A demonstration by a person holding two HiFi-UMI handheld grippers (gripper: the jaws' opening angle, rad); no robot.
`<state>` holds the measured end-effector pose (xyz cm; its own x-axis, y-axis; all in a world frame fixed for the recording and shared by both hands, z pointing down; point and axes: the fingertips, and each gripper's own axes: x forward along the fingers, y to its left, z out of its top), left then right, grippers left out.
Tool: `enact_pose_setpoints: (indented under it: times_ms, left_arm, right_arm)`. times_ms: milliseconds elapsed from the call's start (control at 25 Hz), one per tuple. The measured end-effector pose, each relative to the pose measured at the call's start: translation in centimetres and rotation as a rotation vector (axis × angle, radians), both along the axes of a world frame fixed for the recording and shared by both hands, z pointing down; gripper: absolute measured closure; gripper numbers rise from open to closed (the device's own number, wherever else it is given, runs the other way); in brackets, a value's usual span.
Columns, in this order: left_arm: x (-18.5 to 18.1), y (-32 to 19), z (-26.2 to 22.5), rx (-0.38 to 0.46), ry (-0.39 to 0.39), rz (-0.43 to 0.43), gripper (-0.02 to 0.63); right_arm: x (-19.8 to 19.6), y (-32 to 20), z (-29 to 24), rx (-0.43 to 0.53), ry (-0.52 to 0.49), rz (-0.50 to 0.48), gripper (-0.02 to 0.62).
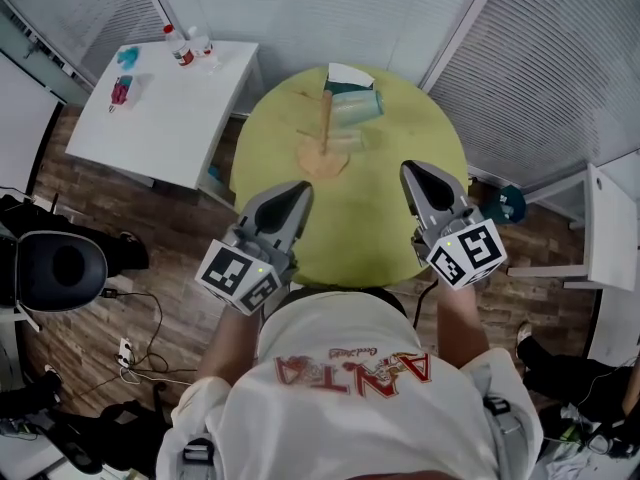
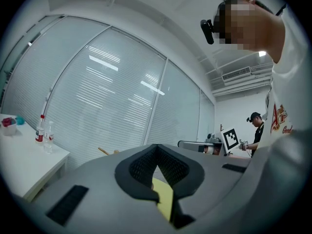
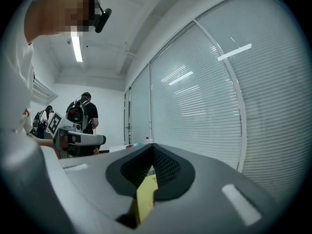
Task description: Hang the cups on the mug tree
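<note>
In the head view a wooden mug tree [image 1: 325, 128] stands on its round base toward the far side of the round yellow-green table [image 1: 380, 228]. A see-through teal cup [image 1: 355, 108] sits against its upper part; whether it hangs on a peg I cannot tell. A white-and-teal item [image 1: 347, 74] lies just behind. My left gripper [image 1: 303, 190] [image 2: 156, 150] and right gripper [image 1: 408, 171] [image 3: 152, 150] hover level over the table's near half, apart from the tree. Both are shut with nothing held. A wooden peg tip [image 2: 103, 151] shows past the left jaws.
A white side table [image 1: 170, 108] at the left carries bottles [image 1: 182, 48] and small teal and pink items. A black round seat [image 1: 60, 268] stands at lower left, another white table [image 1: 612, 223] at the right. Blinds close off the far side. People stand in the background [image 3: 87, 113].
</note>
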<state>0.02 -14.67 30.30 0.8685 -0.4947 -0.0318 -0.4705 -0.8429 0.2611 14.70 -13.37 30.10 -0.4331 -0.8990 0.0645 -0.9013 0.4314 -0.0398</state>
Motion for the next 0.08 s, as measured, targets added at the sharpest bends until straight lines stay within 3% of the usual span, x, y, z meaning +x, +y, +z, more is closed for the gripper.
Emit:
enact_pose_setpoints:
  times_ms: [80]
  left_arm:
    - [0.06,0.09,-0.02,0.000,-0.001,-0.002,0.597]
  right_arm:
    - [0.05,0.06,-0.07,0.001,0.002,-0.003,0.594]
